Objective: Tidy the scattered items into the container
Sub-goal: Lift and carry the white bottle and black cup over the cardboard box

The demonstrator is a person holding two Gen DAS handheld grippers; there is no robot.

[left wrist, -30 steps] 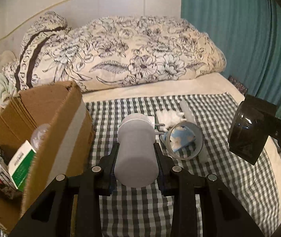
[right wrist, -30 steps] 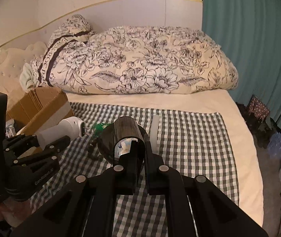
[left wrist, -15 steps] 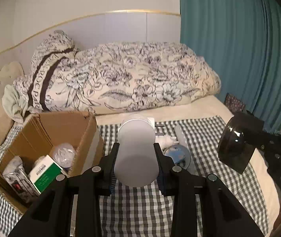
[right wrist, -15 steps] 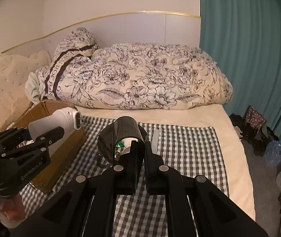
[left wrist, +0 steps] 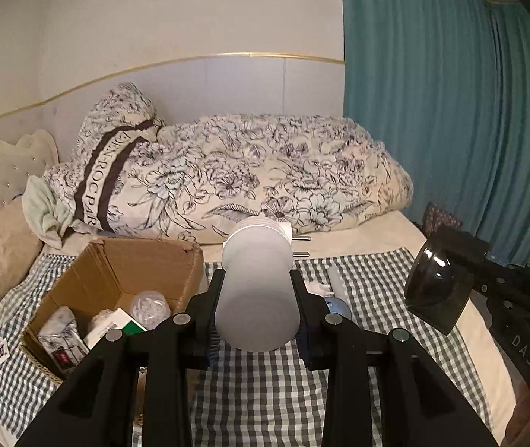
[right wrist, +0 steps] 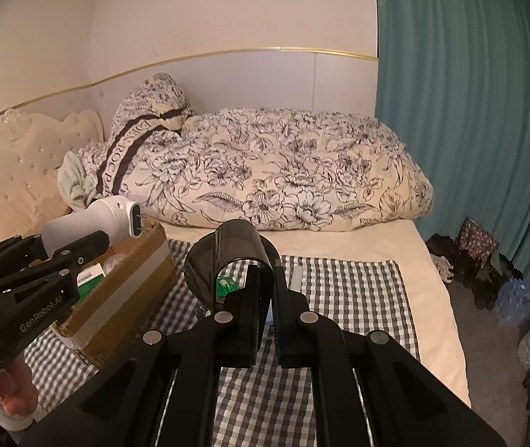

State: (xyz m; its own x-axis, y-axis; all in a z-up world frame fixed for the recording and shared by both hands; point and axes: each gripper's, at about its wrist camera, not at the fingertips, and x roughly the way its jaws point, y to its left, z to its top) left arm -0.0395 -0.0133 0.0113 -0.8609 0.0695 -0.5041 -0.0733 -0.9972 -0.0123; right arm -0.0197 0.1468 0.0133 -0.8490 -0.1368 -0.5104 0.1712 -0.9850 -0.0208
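Both grippers loaded, held above the checked cloth (left wrist: pixel 373 290) beside the cardboard box (left wrist: pixel 116 268).
Left gripper (left wrist: pixel 257 316) clamps white plug-in device (left wrist: pixel 255 283); right gripper (right wrist: pixel 268 298) pinches dark plastic cup (right wrist: pixel 227 257) by its wall. Only left view shows box contents: green-white carton (left wrist: pixel 114 326), clear ball (left wrist: pixel 150 304), packets. Items right of the box are mostly hidden behind the fingers.

White plug-in device (left wrist: pixel 256 290): matt smooth plastic, metal pins at 3 o'clock; dark cup (right wrist: pixel 227 260): glossy translucent plastic; box (left wrist: pixel 123 272): rough brown cardboard; checked cloth (left wrist: pixel 369 279): woven fabric; duvet (left wrist: pixel 265 175): soft printed cotton; grippers: matt black plastic
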